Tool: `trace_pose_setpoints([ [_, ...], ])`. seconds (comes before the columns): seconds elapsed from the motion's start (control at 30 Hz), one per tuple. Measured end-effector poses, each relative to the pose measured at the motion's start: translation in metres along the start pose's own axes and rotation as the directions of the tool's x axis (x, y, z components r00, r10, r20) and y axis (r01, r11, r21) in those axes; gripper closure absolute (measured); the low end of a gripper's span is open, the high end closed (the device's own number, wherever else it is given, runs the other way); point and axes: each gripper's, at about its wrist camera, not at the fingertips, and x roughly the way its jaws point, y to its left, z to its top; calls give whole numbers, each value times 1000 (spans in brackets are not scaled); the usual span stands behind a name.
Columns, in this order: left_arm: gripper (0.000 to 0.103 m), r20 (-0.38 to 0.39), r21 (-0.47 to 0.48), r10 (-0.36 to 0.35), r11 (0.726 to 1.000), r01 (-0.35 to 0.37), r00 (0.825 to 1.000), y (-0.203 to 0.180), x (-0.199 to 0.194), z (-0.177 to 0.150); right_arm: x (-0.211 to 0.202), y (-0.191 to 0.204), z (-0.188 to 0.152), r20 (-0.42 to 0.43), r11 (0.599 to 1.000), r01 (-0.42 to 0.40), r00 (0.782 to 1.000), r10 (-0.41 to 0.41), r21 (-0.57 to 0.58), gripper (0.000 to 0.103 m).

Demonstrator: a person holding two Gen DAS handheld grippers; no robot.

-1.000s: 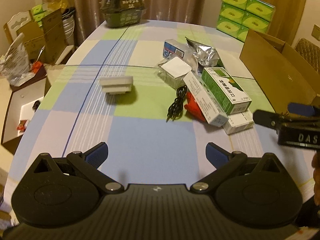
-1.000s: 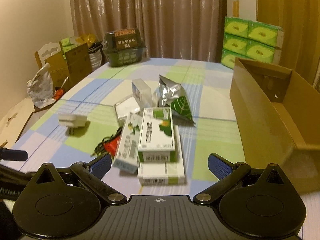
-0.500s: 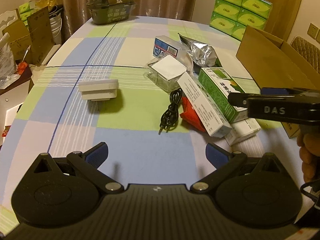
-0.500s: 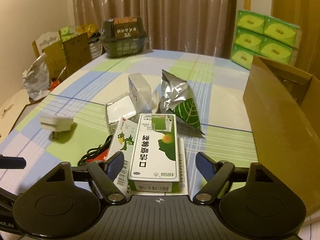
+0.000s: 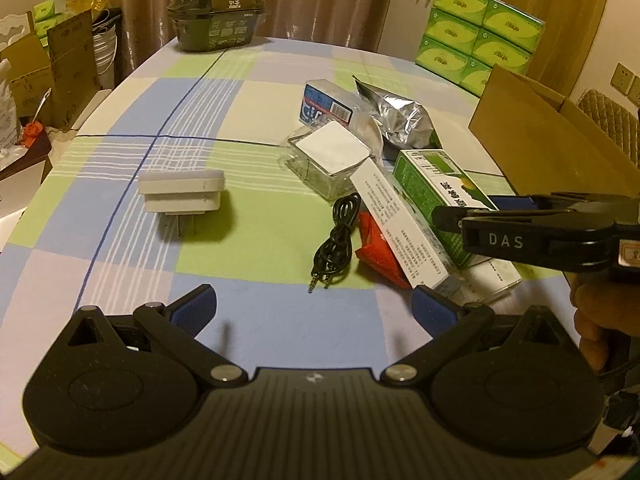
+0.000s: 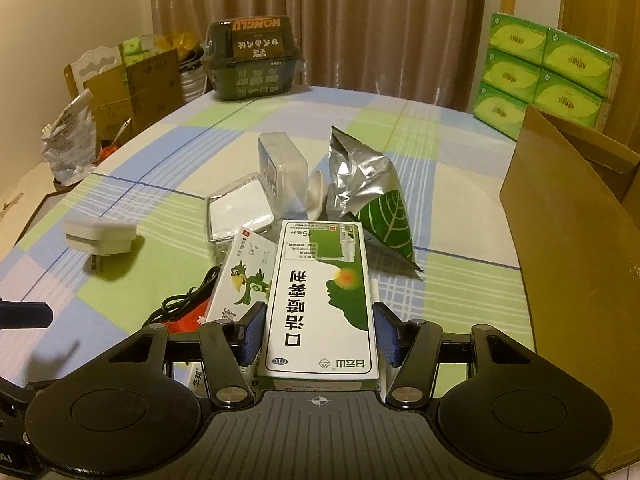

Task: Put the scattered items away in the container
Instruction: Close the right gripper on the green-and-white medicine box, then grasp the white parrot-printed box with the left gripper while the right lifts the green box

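Scattered items lie in a heap on the checked tablecloth. My right gripper (image 6: 320,332) is closing, and the green and white medicine box (image 6: 320,300) lies between its blue pads (image 6: 252,332), which stand a sliver off its long sides. That box rests on a white box and beside a parrot-printed box (image 6: 244,276). My left gripper (image 5: 312,304) hangs open over bare cloth, just short of the black audio cable (image 5: 338,240) and red packet (image 5: 376,248). A white charger plug (image 5: 182,192) lies apart on the left. The open cardboard box (image 6: 568,240) stands at the right.
Behind the heap lie a silver foil pouch (image 5: 400,120), a clear plastic case (image 5: 328,156) and a blue-labelled box (image 5: 324,104). A dark green basket (image 5: 218,4) sits at the table's far edge. Green tissue packs (image 5: 480,28) are stacked behind the cardboard box.
The right gripper came forward and down over the green box, and its jaws narrowed from wide to close beside it. The left gripper drifted nearer the cable and plug.
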Motion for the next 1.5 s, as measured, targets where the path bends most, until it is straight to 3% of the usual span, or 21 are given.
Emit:
trace_pose_setpoints([
  [0.33,1,16,30,-40,999,40,999,-12,4,9,-25,-21,-7,27,998,23,999,-24,50,50],
  [0.6,2,23,162,-78,984,73,997,-49,21,19,-33,-37,-22,9,997,44,999,-45,63,50],
  [0.87,4,4,298,-45,954,41,999,-74,42,17,-33,-50,-26,6,996,37,999,-38,77,50],
  [1.0,7,6,363,10,932,-12,1000,-79,49,13,-33,-50,-25,6,996,37,999,-38,76,50],
  [1.17,8,36,341,81,936,-89,996,-64,41,12,-34,-47,-27,5,997,37,999,-37,61,50],
  [1.3,9,45,376,138,915,-145,989,-63,36,13,-31,-44,-28,8,997,46,999,-46,57,50],
  [1.43,8,47,410,76,908,-89,996,-73,37,16,-29,-46,-28,0,997,45,999,-45,66,50],
  [1.5,8,42,471,76,878,-87,996,-84,45,13,-30,-47,-28,-2,997,42,999,-42,65,50],
])
